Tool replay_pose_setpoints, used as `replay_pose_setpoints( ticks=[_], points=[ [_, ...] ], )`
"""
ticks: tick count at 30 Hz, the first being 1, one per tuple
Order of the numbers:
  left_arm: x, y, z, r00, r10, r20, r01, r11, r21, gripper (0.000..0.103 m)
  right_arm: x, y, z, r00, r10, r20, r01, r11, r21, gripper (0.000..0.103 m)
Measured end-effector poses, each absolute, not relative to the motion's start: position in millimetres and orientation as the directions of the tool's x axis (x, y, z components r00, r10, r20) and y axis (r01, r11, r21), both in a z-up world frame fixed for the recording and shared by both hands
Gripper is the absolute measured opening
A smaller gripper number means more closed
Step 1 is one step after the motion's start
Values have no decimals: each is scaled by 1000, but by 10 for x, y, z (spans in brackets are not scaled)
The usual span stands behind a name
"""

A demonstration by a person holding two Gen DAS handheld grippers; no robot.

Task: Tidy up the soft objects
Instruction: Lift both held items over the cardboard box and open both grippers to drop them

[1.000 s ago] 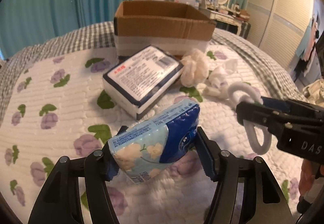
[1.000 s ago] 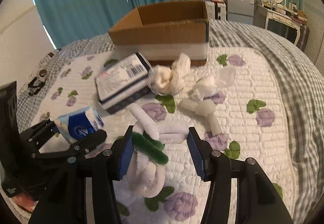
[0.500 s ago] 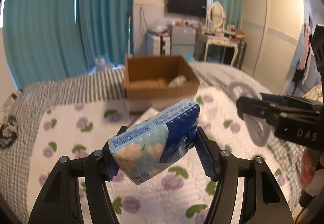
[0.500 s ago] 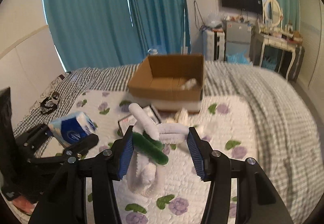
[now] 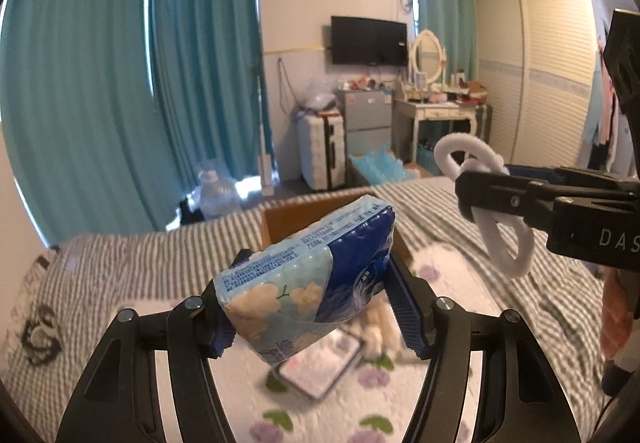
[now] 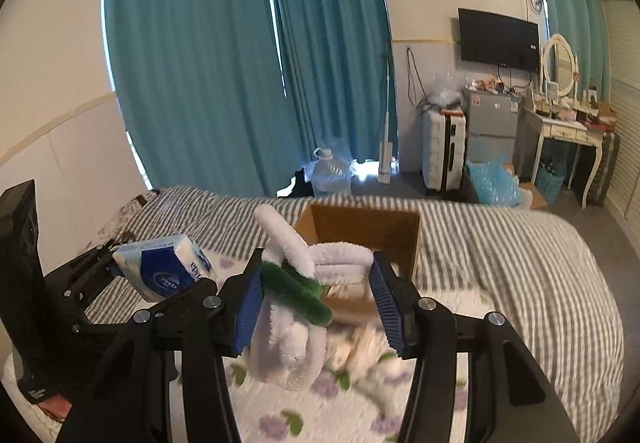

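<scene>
Two sets of tongs are seen raised above the bed (image 6: 520, 263), each loaded. The left tongs (image 5: 310, 297) are closed on a tissue pack (image 5: 308, 275) in a blue and light floral wrapper, gripped across its width and tilted with its far end higher. The same tissue pack (image 6: 166, 267) is seen from the right wrist view, held clear of the bedding. The right tongs (image 6: 316, 301) are clamped on a bundle of fuzzy white loops (image 6: 296, 343) crossed by a green fuzzy stick (image 6: 298, 293); the loops hang below the pads and rise above them. In the left wrist view the white loops (image 5: 492, 211) are seen projecting from the right tongs (image 5: 472, 199), well apart from the tissue pack.

An open cardboard box (image 6: 364, 231) is placed on the bed beyond both tools. Near it on the floral quilt (image 6: 304, 415) a flat printed packet (image 5: 324, 367) and some pale soft items (image 6: 364, 347) are visible, blurred. Teal curtains (image 6: 200, 55), a wall television (image 6: 498, 41) and a dressing table (image 6: 568, 131) are noted behind.
</scene>
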State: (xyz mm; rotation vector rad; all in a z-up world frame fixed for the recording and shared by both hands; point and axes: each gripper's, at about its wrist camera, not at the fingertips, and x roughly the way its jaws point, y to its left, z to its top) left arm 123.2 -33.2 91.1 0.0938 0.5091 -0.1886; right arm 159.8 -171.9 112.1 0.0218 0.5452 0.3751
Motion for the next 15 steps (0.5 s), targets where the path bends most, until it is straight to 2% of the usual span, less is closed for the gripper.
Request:
replay_pose_setpoints(
  ticks=[7, 15],
  points=[
    [2289, -254, 707, 827, -147, -542, 188, 982, 21, 64, 2523, -1586, 1015, 782, 328, -530, -331, 939, 93, 51],
    [3175, -354, -73, 775, -92, -625, 194, 976, 98, 64, 3587, -1568, 242, 760, 287, -583, -278, 955, 108, 51]
  ],
)
